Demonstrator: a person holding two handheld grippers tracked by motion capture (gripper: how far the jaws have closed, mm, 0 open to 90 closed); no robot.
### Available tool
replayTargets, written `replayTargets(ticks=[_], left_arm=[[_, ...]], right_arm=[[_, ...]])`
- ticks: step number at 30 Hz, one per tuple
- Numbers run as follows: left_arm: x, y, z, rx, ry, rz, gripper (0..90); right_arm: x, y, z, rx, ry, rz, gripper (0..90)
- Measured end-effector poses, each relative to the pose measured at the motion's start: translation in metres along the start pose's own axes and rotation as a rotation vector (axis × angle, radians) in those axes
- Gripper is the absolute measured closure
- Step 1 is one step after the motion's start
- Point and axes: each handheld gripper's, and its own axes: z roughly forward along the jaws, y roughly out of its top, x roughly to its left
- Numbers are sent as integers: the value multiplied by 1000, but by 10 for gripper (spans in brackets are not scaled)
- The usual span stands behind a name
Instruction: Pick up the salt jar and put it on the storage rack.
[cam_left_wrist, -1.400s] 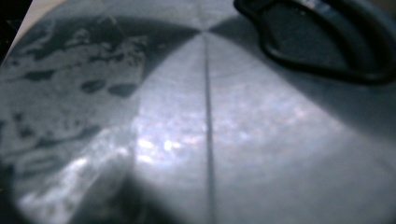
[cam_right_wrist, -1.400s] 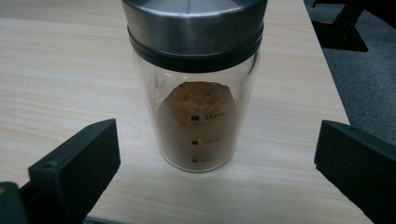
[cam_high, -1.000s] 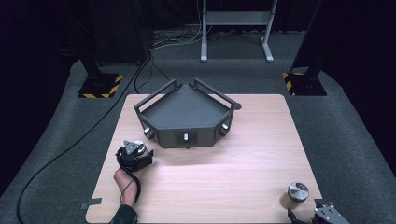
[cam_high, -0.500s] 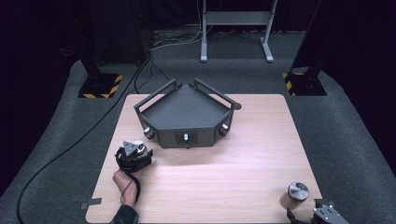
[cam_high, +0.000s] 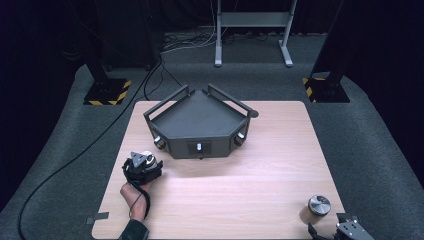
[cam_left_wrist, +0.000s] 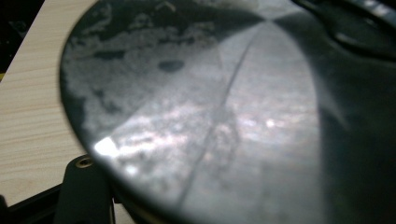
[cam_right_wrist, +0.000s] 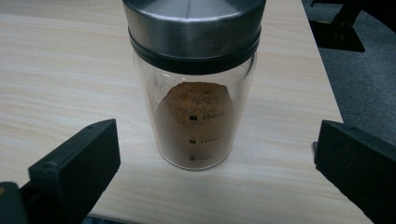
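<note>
Two jaws of the right gripper (cam_right_wrist: 219, 154) are spread wide, untouching, around the jar (cam_right_wrist: 194, 84) near the table (cam_high: 280, 150) corner.

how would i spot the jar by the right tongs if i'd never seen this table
Start at the wooden table and go to its near right corner. The glass jar stands upright there between the open right tongs, with brown powder inside and a brushed metal lid.

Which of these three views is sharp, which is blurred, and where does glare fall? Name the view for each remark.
Right gripper view: sharp on the glass jar and its printed marks. Left gripper view: a metal lid too close, blurred, with a white glare spot. High view: table evenly lit, surroundings dark.
</note>
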Motion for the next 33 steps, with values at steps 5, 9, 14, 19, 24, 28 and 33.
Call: replayTargets(ticks=[5,9,14,19,24,28,33], left_arm=[[-1,2,-3,0,0,5,314],[0,5,-6,5,-2,13,314],[-1,7,-11,2,0,15,314],[-2,9,-15,-8,-2,23,314],[-3,12,-21,-21,-11,34,314],[-4,18,-23,-18,-28,48,314],[-7,21,-25,-23,-39,59,314]], right_arm=[[0,1,0,2,-1,-2,0],[1,0,0,1,-3,-2,0],[1,1,0,4,-4,-3,0],[1,1,0,3,-2,-2,0],[1,1,0,5,-2,0,0],[0,2,0,9,-2,0,0],[0,2,-1,6,0,1,0]])
